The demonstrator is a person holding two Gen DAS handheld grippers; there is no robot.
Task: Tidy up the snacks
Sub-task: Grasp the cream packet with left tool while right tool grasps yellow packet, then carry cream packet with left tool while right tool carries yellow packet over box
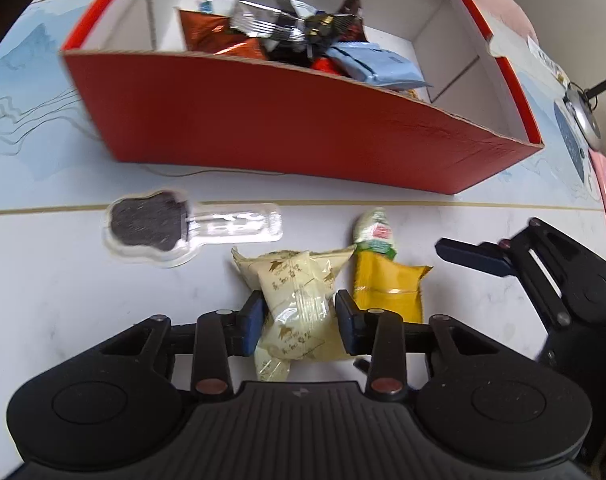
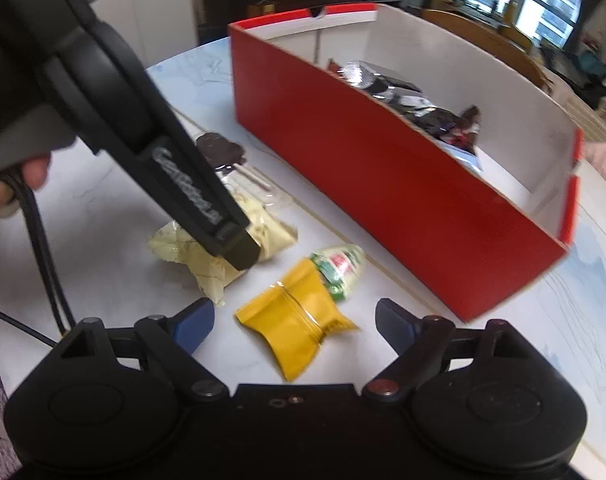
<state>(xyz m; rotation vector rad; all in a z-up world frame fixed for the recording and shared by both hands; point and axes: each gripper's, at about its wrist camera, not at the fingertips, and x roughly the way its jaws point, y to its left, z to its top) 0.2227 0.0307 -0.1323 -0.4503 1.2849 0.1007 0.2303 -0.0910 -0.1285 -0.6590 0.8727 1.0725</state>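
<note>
A cream snack packet (image 1: 299,304) lies on the white table, and my left gripper (image 1: 301,320) is shut on it, a pad pressing each side. In the right wrist view one finger of that gripper (image 2: 239,248) rests against the cream packet (image 2: 207,264). A yellow packet (image 2: 299,328) lies between the wide-apart pads of my right gripper (image 2: 295,320), which is open and not touching it. A green-and-white candy packet (image 2: 339,268) lies against the yellow one's far end. Behind stands the red box (image 1: 263,120) with several wrapped snacks (image 1: 303,36) inside.
A clear blister pack with a dark bear-shaped treat (image 1: 151,226) lies left of the cream packet. A finger of my right gripper (image 1: 475,256) reaches in beside the yellow packet (image 1: 387,288). A round silver object (image 1: 583,116) sits right of the box. A person's hand (image 2: 7,188) holds the left tool.
</note>
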